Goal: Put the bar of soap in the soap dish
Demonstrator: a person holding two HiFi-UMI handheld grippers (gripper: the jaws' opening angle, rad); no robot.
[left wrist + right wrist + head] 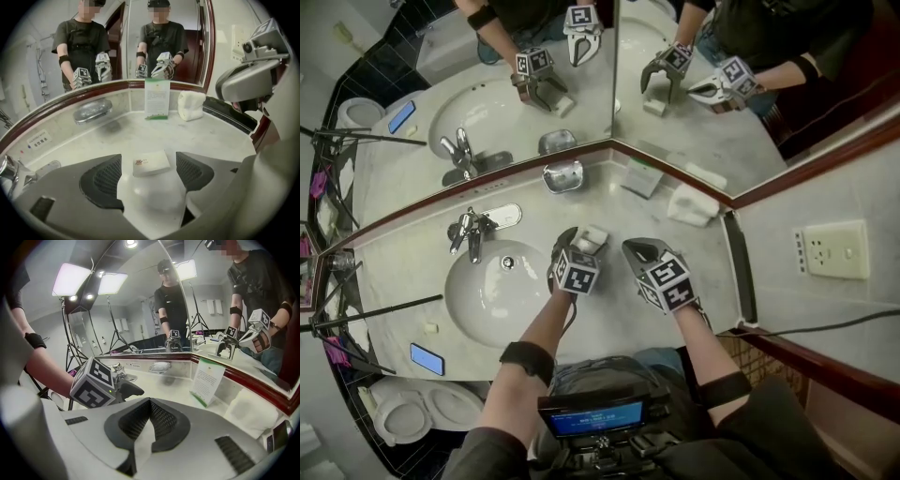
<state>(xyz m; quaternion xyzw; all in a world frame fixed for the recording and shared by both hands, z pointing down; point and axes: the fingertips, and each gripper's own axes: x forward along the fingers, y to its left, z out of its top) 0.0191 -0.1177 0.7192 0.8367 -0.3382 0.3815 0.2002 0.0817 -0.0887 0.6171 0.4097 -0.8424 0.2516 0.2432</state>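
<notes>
While I watch from the head view, the pale marble table (394,244) fills most of the picture, curving under a two-panel mirror (487,75) that runs along its far edge. An oval basin (487,291) is sunk into the table at about nine o'clock from the left claw (581,242), with a chrome tap (467,230) on its far rim. My left claw (149,157) points down at the table with its jaws wide, a clear gap showing on either side between the pads and the bar of soap (151,164). My right claw (636,249) hangs just beside it at three o'clock; in its own view the right claw (150,404) has its jaws pressed together with nothing between them. A folded white towel (692,204) lies against the mirror at about one o'clock from the right claw, and a standing card (642,176) with a green foot is propped just beside it at ten o'clock. The metal soap dish (562,176) sits empty at the mirror's foot, at twelve o'clock from the left claw and well apart from it. The bar of soap (592,238) lies flat on the table between the left claw's jaws, not in the dish.
</notes>
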